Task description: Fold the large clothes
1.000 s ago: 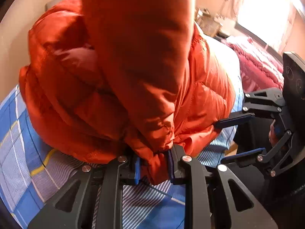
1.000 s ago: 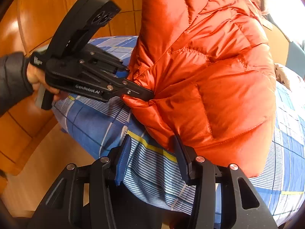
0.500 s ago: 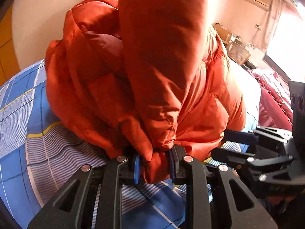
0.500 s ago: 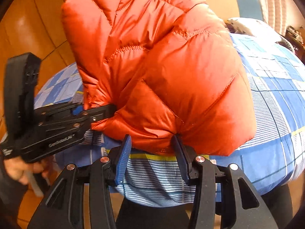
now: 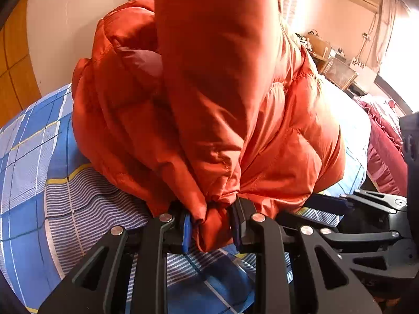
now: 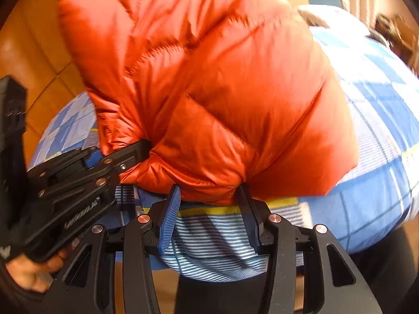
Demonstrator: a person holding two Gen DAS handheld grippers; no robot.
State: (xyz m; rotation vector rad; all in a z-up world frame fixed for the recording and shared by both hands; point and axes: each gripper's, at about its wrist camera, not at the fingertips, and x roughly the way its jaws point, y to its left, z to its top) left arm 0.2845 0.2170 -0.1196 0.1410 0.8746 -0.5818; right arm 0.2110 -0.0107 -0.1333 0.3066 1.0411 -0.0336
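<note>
An orange puffer jacket (image 5: 209,110) lies heaped on a bed with a blue plaid sheet (image 5: 39,183). My left gripper (image 5: 210,225) is shut on a bunched end of the jacket, and a sleeve-like length rises from the pinch. In the right wrist view the left gripper (image 6: 142,149) bites into the jacket (image 6: 222,91) from the left. My right gripper (image 6: 209,191) stands open at the near edge of the bed. The jacket's lower edge bulges down between its fingertips, and striped sheet shows between the pads below. The right gripper (image 5: 311,209) is also seen at the jacket's lower right.
A dark red quilt (image 5: 379,144) lies at the bed's far right. A cluttered shelf (image 5: 335,65) stands by a bright window. Wooden wall panels (image 6: 31,52) back the bed on the left. A person's hand (image 6: 31,269) holds the left gripper, and dark trousers (image 6: 222,293) are at the bed's near edge.
Both views have rolled. The right gripper has come down and in, so the jacket's edge now sits between its fingertips. The left gripper keeps its hold and has drawn close beside the right.
</note>
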